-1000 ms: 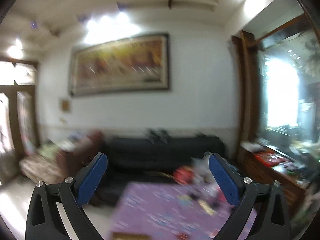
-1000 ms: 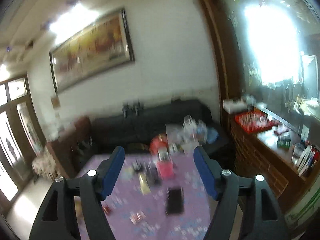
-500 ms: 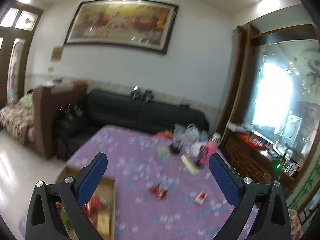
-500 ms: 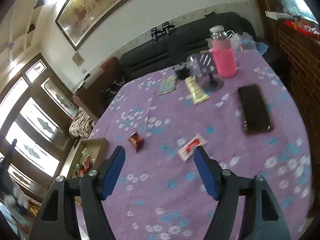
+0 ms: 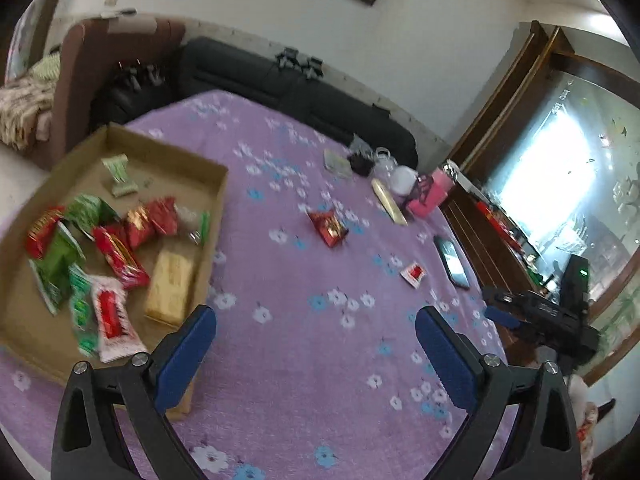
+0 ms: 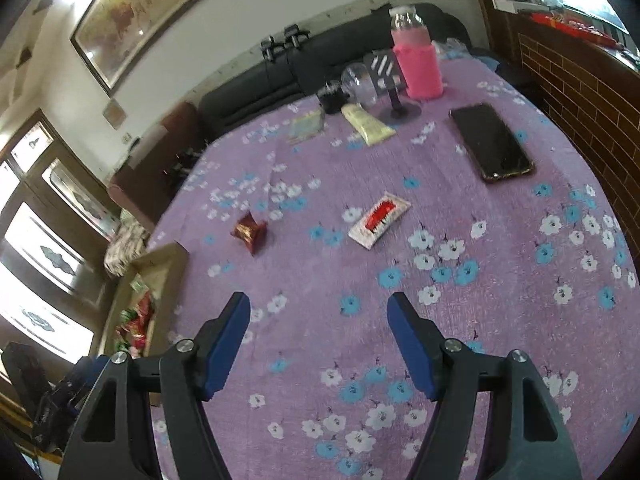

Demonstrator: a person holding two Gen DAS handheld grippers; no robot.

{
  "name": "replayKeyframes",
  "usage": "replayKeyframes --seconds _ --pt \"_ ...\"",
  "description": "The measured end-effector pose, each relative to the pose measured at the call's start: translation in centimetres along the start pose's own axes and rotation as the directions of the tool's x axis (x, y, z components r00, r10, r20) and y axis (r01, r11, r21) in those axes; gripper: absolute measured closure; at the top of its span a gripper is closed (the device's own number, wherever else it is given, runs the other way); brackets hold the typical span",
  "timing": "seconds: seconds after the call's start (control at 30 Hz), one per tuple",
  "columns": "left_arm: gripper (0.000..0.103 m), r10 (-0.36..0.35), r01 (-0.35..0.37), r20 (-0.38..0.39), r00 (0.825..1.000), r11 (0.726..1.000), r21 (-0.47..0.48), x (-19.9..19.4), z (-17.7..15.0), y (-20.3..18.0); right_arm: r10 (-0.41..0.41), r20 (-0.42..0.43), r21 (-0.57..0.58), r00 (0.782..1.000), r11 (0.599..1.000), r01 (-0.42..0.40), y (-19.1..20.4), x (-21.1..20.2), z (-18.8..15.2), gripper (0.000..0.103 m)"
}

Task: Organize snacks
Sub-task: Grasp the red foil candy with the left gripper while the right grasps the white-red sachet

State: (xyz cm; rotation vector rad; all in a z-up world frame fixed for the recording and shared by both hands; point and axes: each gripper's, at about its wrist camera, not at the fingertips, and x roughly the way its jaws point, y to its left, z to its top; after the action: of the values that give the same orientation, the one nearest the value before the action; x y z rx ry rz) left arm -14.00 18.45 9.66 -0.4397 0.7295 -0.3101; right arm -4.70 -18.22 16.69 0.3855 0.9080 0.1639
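A shallow cardboard box [image 5: 216, 200] at the table's left holds several red, green and white snack packets [image 5: 120, 256]; it also shows in the right wrist view [image 6: 168, 264]. A red-gold snack [image 5: 329, 227] lies loose mid-table, also in the right wrist view [image 6: 250, 232]. A white packet with a red label [image 5: 413, 273] lies farther right, in the right wrist view [image 6: 378, 220] ahead of my fingers. My left gripper [image 5: 316, 356] is open and empty above the cloth. My right gripper [image 6: 320, 340] is open and empty; it shows at the right of the left wrist view [image 5: 520, 320].
The table wears a purple floral cloth [image 6: 460, 300]. A black phone [image 6: 490, 142], a pink-sleeved bottle [image 6: 416, 60], a yellow tube [image 6: 368, 124], a small stand [image 6: 398, 106] and a clear jar [image 6: 358, 84] stand at the far side. A black sofa [image 5: 288, 88] lies beyond.
Both cameras have tilted down from the wall and sofa toward the table. The box and loose snacks now lie closer and lower in view. Both grippers stay open.
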Motion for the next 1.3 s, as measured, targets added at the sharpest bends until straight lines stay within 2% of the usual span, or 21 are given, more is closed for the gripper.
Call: replayKeyframes --seconds 0.13,0.33,0.47,0.53,0.63,0.67,0.7,0.77,0.87,0.93,1.07,1.3 --pt "0.002 0.008 -0.007 -0.017 1.000 1.000 0.010 1.5 0.1 -0.6 -0.025 -0.035 0.013 0.999 1.000 0.025 -0.8 3.0 1.5 0.032" --pt "0.002 0.037 -0.033 -0.081 0.996 0.998 0.047 5.0 0.3 -1.8 -0.072 -0.068 0.145 0.995 0.986 0.082 -4.3 9.5 4.6 0.032" --pt "0.002 0.054 -0.049 -0.087 0.995 0.997 0.057 6.5 1.3 -2.3 -0.092 -0.077 0.180 0.993 0.978 0.105 -5.3 12.3 5.9 0.032" --pt "0.006 0.071 -0.065 -0.093 0.993 0.996 0.065 7.4 2.1 -2.3 -0.101 -0.079 0.168 0.992 0.979 0.113 -5.0 13.5 6.3 0.032" --pt "0.017 0.075 -0.069 -0.113 0.991 0.996 0.064 8.9 3.4 -2.4 -0.175 -0.042 0.115 0.984 0.977 0.179 -3.6 14.4 6.7 0.033" --pt "0.020 0.068 -0.062 -0.124 0.990 0.997 0.054 9.7 4.0 -2.4 -0.199 -0.031 0.099 0.980 0.975 0.201 -3.2 14.7 6.8 0.037" --pt "0.021 0.057 -0.051 -0.135 0.989 0.998 0.048 10.5 4.5 -2.5 -0.225 -0.019 0.080 0.974 0.971 0.226 -2.9 14.9 6.8 0.055" --pt "0.021 0.050 -0.043 -0.147 0.988 0.998 0.051 11.9 5.4 -2.8 -0.256 -0.004 0.047 0.967 0.966 0.255 -2.7 15.4 6.7 0.078" --pt "0.021 0.057 -0.048 -0.169 0.984 0.997 0.057 14.5 6.5 -3.4 -0.205 -0.010 0.049 0.979 0.978 0.205 -3.2 14.8 6.3 0.086" --pt "0.021 0.060 -0.052 -0.185 0.981 0.997 0.050 16.5 7.1 -3.4 -0.156 -0.016 0.069 0.988 0.985 0.156 -3.8 14.1 5.7 0.089" --pt "0.021 0.121 -0.111 -0.215 0.969 0.992 0.059 21.3 8.3 -3.4 -0.059 -0.001 0.093 0.998 0.994 0.059 -5.0 13.3 4.4 0.091" --pt "0.021 0.238 -0.191 -0.226 0.945 0.959 0.211 27.2 8.9 -4.8 0.033 -0.026 0.113 0.999 0.993 -0.030 -5.2 13.5 4.9 0.092"
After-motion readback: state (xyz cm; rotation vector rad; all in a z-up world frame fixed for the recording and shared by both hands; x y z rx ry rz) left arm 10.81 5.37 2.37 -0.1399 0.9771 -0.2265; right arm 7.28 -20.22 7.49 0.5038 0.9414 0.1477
